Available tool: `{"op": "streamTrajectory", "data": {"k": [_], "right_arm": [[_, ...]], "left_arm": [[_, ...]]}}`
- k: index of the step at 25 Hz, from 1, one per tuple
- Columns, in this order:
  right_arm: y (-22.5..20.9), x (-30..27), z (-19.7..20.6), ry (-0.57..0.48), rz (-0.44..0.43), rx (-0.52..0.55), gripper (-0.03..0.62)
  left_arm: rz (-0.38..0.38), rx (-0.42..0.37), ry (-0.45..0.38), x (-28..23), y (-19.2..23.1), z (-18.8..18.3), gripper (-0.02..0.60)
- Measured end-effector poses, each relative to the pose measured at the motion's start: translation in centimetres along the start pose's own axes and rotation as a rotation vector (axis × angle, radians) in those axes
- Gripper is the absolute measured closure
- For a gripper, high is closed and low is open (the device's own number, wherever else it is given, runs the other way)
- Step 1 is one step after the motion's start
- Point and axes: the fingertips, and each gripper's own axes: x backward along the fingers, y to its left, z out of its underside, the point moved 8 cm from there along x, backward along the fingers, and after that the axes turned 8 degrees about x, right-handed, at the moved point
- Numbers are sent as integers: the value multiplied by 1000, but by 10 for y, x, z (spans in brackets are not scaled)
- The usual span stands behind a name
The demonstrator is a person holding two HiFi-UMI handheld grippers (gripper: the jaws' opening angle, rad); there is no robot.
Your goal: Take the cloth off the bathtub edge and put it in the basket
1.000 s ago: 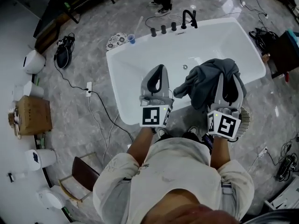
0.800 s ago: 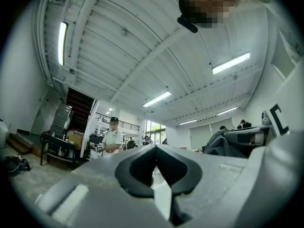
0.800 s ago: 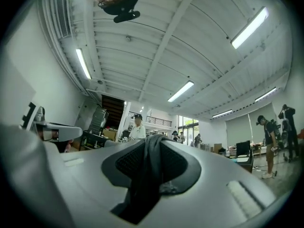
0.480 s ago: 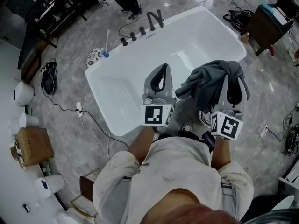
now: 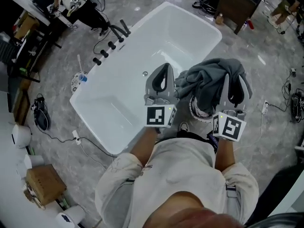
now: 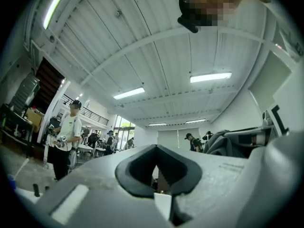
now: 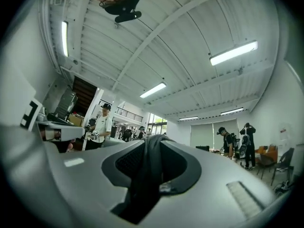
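Glossy grey marble floor (image 5: 266, 65), strewn with black cables (image 5: 207, 0). Dark cabinet (image 5: 240, 4) beside them, cardboard box (image 5: 45, 186) opposite. Overhead, white ribbed ceiling (image 7: 190, 42) with strip lights (image 7: 233, 52).

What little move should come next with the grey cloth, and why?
Probably lower the right hand-held gripper toward the basket peeking out below. Its jaws are clamped on the grey cloth, which hangs bunched above the basket rim, not yet inside.
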Motion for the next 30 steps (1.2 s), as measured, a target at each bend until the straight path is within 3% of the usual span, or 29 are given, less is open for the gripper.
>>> {"op": "streamTrajectory", "data": {"k": [11, 19, 30], "right_arm": [[-77, 36, 16, 59, 195, 48, 497], [-110, 46, 24, 89, 261, 57, 497], [-120, 41, 31, 110, 294, 67, 497]], "left_arm": [[205, 58, 47, -54, -79, 32, 580], [257, 68, 69, -72, -109, 43, 580], [294, 76, 81, -91, -116, 51, 580]]}}
